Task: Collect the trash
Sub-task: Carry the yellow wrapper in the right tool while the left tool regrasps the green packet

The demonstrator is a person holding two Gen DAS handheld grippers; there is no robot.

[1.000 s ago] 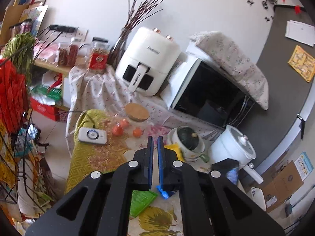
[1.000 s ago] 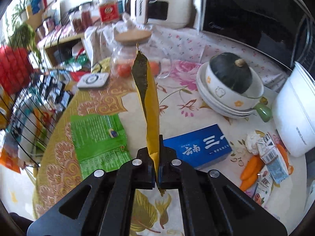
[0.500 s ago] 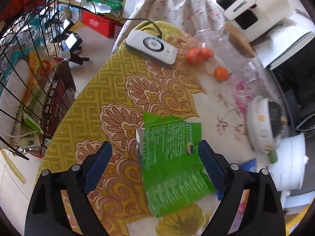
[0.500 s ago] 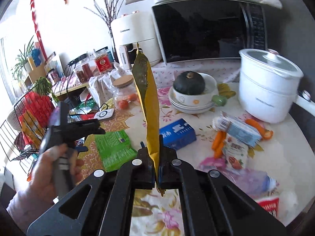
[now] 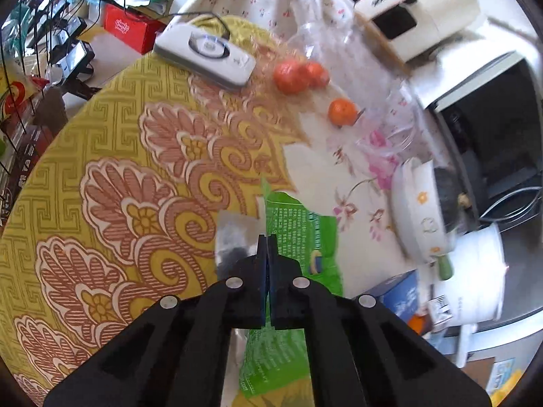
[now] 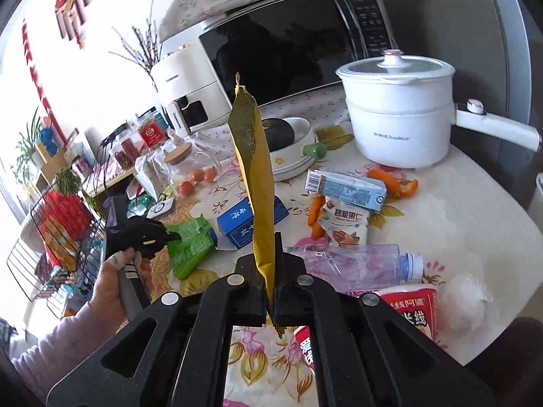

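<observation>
A green snack wrapper (image 5: 298, 237) lies on the patterned tablecloth (image 5: 112, 156), one edge folded up with its silver inside showing. My left gripper (image 5: 267, 239) points down at it, jaws closed tight and pinching that raised fold. In the right wrist view the same left gripper (image 6: 171, 236), held by a hand (image 6: 112, 281), bites the bunched green wrapper (image 6: 191, 249). My right gripper (image 6: 271, 257) is shut on a long yellow wrapper (image 6: 253, 169) that stands upright above the table.
More litter covers the table: a blue box (image 6: 251, 220), a crushed clear bottle (image 6: 356, 264), a carton (image 6: 346, 190), a nut packet (image 6: 342, 227) and a red packet (image 6: 407, 312). A white pot (image 6: 400, 115), stacked bowls (image 6: 292, 166) and a wire rack (image 6: 57, 224) border it.
My left gripper dropped to the table, opened wide over the green wrapper, then shut on its edge. My right gripper drew back across the table, still holding the yellow wrapper.
</observation>
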